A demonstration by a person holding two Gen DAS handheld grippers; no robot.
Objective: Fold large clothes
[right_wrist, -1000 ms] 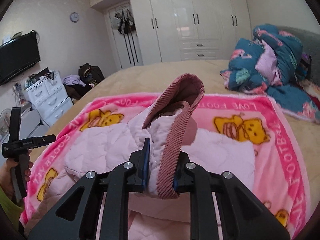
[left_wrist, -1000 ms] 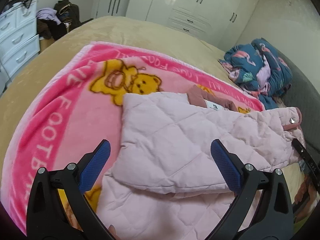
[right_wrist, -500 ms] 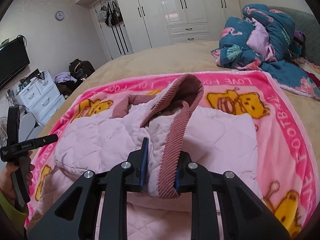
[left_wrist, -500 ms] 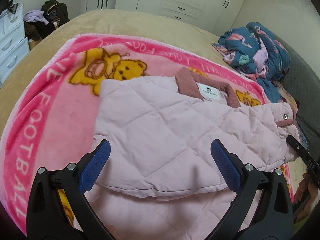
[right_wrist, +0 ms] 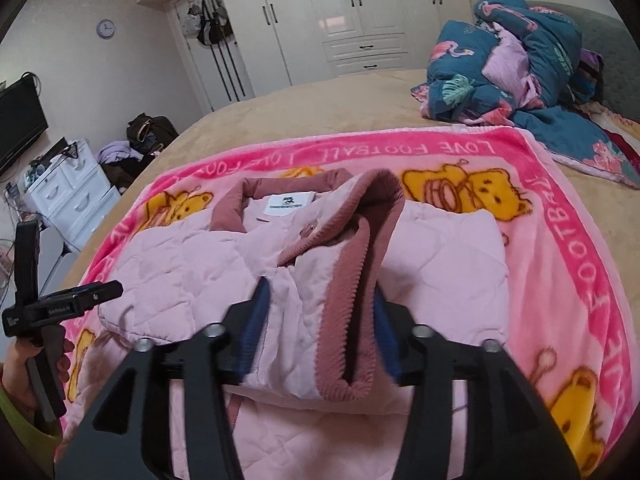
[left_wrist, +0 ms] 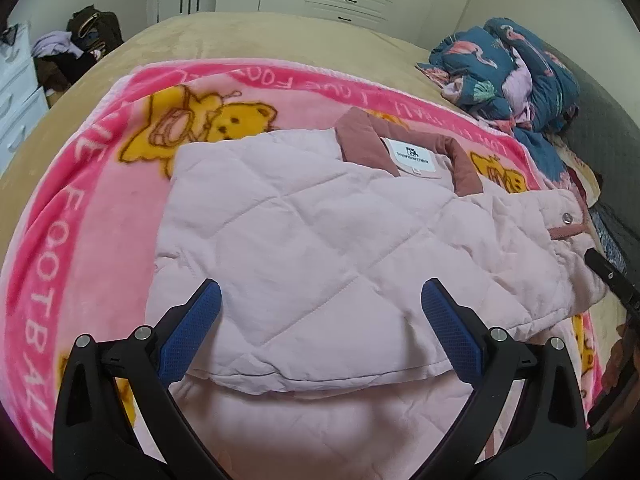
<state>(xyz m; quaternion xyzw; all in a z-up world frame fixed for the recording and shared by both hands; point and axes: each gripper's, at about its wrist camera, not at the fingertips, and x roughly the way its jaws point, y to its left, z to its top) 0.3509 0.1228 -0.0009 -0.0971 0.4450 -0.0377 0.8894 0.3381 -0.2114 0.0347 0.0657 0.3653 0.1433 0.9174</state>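
A pale pink quilted jacket (left_wrist: pixel 320 248) lies folded on a pink bear blanket (left_wrist: pixel 80 208), its dusty-rose collar (left_wrist: pixel 360 140) and white label at the far side. My left gripper (left_wrist: pixel 320 308) hovers open over the folded body, nothing between its blue pads. In the right wrist view a sleeve lies across the jacket (right_wrist: pixel 180 264), and its ribbed rose cuff (right_wrist: pixel 352 280) sits between the jaws of my right gripper (right_wrist: pixel 320 320). Those jaws are opening, blurred, and the pads stand off the cuff. A hand (right_wrist: pixel 24 372) holds the left tool at the left edge.
A crumpled blue flamingo quilt (right_wrist: pixel 512 64) is heaped at the bed's far right. The tan bed cover (right_wrist: pixel 320 108) shows beyond the blanket (right_wrist: pixel 580 280). White wardrobes (right_wrist: pixel 360 20) line the back wall. White drawers (right_wrist: pixel 68 192), a TV (right_wrist: pixel 20 128) and bags (right_wrist: pixel 148 136) stand at the left.
The right jaws were shut on the cuff and have now spread apart, and the sleeve has sunk onto the jacket. My left gripper moved lower and closer over the jacket, still open.
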